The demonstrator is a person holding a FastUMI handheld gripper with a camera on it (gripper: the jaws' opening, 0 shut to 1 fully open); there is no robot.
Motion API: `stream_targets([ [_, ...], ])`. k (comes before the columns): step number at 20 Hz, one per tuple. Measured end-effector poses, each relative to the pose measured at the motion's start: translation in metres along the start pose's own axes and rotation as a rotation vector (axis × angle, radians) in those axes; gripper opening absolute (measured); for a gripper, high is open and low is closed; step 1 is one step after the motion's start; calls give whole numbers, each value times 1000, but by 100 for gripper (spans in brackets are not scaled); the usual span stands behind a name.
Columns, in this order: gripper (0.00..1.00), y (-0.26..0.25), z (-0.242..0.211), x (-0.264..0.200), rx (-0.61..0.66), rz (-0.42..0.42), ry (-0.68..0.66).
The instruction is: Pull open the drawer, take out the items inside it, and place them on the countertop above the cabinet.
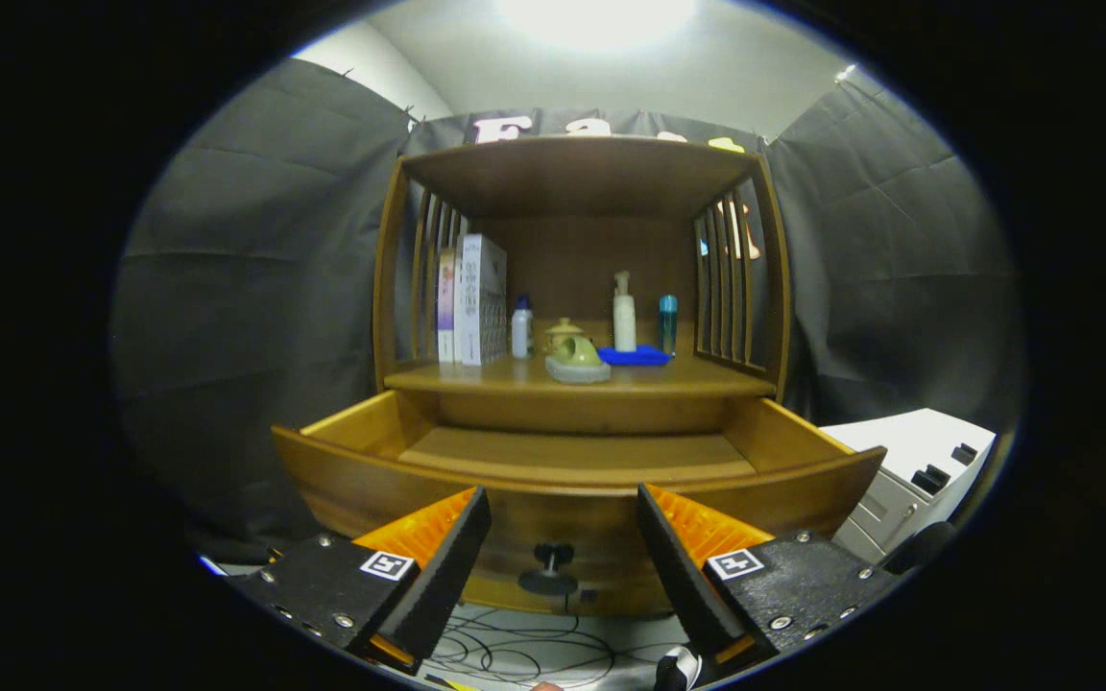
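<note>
So your drawer [577,461] is pulled open, its knob [551,568] just beyond your gripper [563,537], whose jaws are spread, holding nothing. On the tabletop [515,376]: boxes [472,299] left, green item [577,359] middle, blue tray [635,356] right.

No readable text; box [478,297] print too small.

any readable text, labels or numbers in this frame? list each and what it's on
Nothing can be quoted.
White box on the countertop: printed face, too small and blurred.
Narrow box beside it: print blurred.
Bottles: no legible label.
Gripper, open in front of the drawer knob: square black-and-white marker on each finger mount, pattern only, no text.
</note>
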State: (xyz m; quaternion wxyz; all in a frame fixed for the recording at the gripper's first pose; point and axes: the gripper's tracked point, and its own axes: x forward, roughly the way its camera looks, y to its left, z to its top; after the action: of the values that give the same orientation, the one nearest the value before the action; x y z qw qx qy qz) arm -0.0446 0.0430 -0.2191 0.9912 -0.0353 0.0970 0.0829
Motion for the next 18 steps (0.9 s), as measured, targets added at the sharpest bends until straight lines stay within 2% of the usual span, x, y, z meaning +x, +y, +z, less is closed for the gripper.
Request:
stream_targets([
  [7,95,0,-36,21,-17,-18,66],
  [11,95,-14,-38,29,16,-56,72],
  [14,95,-14,-34,30,75,-55,54],
  [18,95,-16,-29,30,60,-60,28],
])
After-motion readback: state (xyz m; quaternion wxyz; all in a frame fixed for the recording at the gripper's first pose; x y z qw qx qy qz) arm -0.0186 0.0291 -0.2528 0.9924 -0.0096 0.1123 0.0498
